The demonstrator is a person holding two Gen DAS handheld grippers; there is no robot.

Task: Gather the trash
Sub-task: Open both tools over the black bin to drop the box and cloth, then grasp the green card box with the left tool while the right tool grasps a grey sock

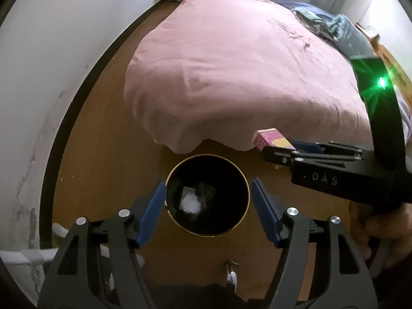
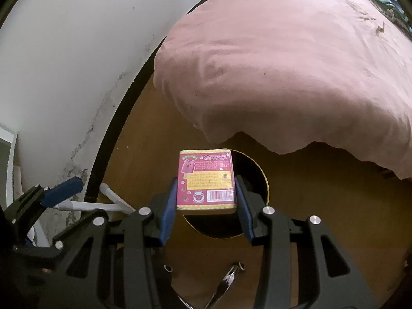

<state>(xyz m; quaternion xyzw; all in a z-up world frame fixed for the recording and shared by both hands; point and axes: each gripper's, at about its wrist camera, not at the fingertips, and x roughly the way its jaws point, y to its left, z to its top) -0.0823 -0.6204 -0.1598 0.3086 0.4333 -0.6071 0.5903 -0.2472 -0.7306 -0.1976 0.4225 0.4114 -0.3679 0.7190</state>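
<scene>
A round black bin with a gold rim [image 1: 208, 196] stands on the wooden floor, with crumpled white paper [image 1: 191, 204] inside. My left gripper [image 1: 208, 195] is open and empty, its blue pads on either side of the bin's mouth from above. My right gripper [image 2: 206, 193] is shut on a pink and yellow snack box [image 2: 206, 179] and holds it over the near left part of the bin [image 2: 253, 177]. In the left wrist view the box [image 1: 270, 139] and right gripper [image 1: 278, 153] sit to the bin's right.
A bed with a pink cover [image 1: 239, 72] fills the space beyond the bin. A white wall with a dark baseboard [image 1: 77, 108] runs along the left. White tubing [image 2: 103, 204] lies by the wall. A small metal item [image 1: 231, 270] lies on the floor near me.
</scene>
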